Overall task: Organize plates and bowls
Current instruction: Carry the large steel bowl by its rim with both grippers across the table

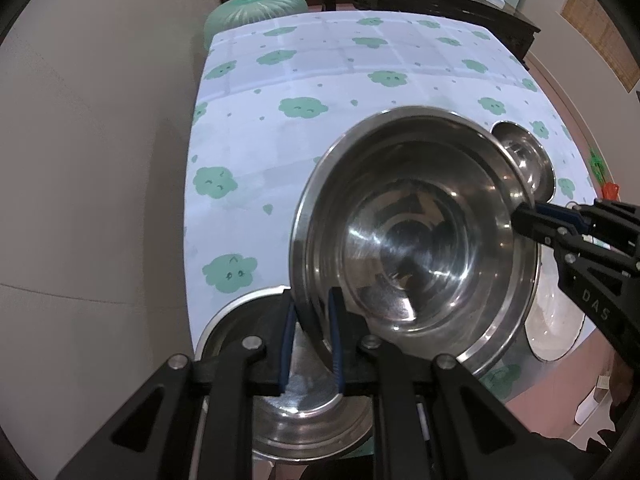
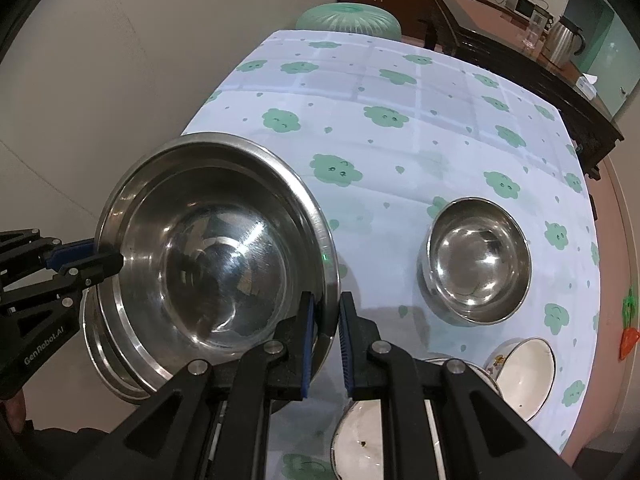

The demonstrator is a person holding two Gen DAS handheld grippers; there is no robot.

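Table point(image 2: 400, 152): pale blue checked cloth printed with green clouds. Green ribbed stool point(image 2: 348, 18) just beyond its far edge. Dark wooden sideboard point(image 2: 520, 64) past the far right corner, carrying a steel kettle point(image 2: 562, 42).

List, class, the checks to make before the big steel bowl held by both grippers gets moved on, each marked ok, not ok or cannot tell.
1. Left gripper clamped on the large steel bowl rim: ok.
2. Right gripper clamped on the opposite rim: ok.
3. Bowl empty: ok.
4. Bowl clear of the steel basin below: cannot tell.
5. Small steel bowl apart from it: ok.
6. White bowl out of the way: cannot tell.
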